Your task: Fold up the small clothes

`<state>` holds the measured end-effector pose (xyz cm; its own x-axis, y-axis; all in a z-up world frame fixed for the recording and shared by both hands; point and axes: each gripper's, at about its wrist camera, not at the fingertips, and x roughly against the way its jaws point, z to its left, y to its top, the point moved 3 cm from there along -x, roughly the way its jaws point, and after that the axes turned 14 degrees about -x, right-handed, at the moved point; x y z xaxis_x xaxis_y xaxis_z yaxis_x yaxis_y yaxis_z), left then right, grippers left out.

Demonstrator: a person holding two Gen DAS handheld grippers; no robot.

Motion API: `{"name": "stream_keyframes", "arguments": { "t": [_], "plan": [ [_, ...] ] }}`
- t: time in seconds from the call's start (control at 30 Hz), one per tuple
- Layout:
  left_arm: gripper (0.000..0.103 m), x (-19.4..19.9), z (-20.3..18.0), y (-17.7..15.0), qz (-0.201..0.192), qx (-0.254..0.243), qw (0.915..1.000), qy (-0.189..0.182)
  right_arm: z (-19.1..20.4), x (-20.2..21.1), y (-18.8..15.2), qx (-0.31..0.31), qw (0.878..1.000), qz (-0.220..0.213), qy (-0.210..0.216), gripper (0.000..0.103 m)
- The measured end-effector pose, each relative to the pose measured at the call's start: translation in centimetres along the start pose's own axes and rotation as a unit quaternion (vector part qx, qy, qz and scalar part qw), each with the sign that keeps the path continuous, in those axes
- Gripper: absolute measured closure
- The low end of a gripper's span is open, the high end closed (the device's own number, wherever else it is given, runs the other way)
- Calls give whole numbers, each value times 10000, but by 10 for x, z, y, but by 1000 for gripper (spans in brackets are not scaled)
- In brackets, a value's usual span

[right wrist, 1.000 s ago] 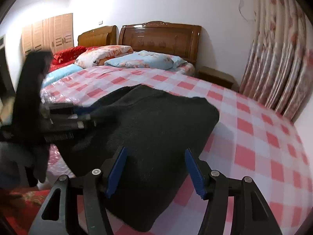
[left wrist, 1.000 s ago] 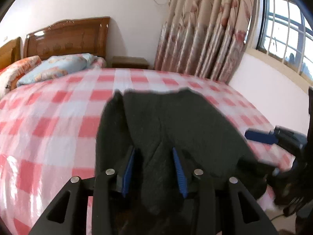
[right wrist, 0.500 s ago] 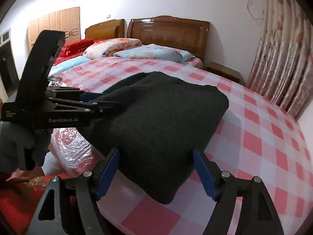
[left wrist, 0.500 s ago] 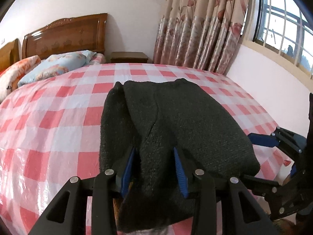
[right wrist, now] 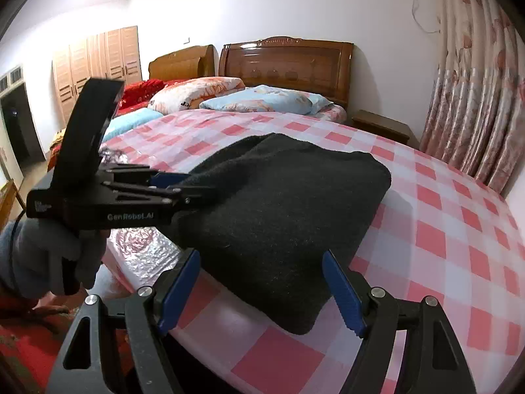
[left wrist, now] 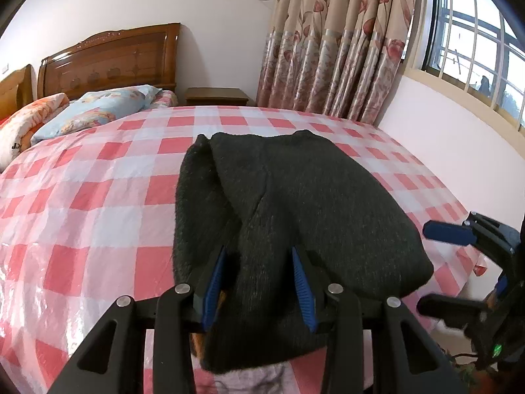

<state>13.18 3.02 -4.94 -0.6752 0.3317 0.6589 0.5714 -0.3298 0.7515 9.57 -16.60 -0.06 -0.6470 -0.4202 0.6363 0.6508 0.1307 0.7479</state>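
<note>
Currently the dark knit garment [left wrist: 295, 203] is lying folded on the pink checked bedsheet [left wrist: 98, 203], near the foot edge of the bed, with its near end hanging slightly over that edge.

Left gripper [left wrist: 259, 282] is pinching a raised fold of the garment at the near-left corner: both blue pads [left wrist: 213, 282] are pressing into the knit, gap narrow, cloth bunching up between them. Right-wrist view is showing the same gripper [right wrist: 183, 184] from the side, with its tips buried in the cloth's left edge and a grey-gloved hand [right wrist: 42, 256] wrapping its handle.

Right gripper [right wrist: 262, 289] is sitting wide, holding nothing. Its blue fingers [right wrist: 341, 292] are straddling the near-right corner of the garment, apart from the cloth on both sides as far as I can tell. In the left-wrist view its upper blue finger [left wrist: 449, 234] is showing just off the garment's right edge, not touching.

Pillows [right wrist: 262, 100] are lying at the headboard [right wrist: 288, 62] end, well apart from the garment. Floral curtain [left wrist: 331, 49] is hanging beside the window [left wrist: 475, 42].
</note>
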Motion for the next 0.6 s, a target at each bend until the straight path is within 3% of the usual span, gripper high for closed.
{"name": "stream_keyframes", "arguments": {
  "t": [0.23, 0.4, 0.6],
  "plan": [
    [62, 11, -4, -11, 97, -179, 9996, 186, -9, 8, 7, -306, 9993, -218, 77, 0],
    [60, 9, -1, -15, 90, -100, 9998, 130, -26, -22, -8, -701, 9966, 421, -137, 0],
    [60, 12, -2, -17, 82, -131, 9998, 159, -35, -16, -6, -983, 9944, 360, 132, 0]
  ]
}}
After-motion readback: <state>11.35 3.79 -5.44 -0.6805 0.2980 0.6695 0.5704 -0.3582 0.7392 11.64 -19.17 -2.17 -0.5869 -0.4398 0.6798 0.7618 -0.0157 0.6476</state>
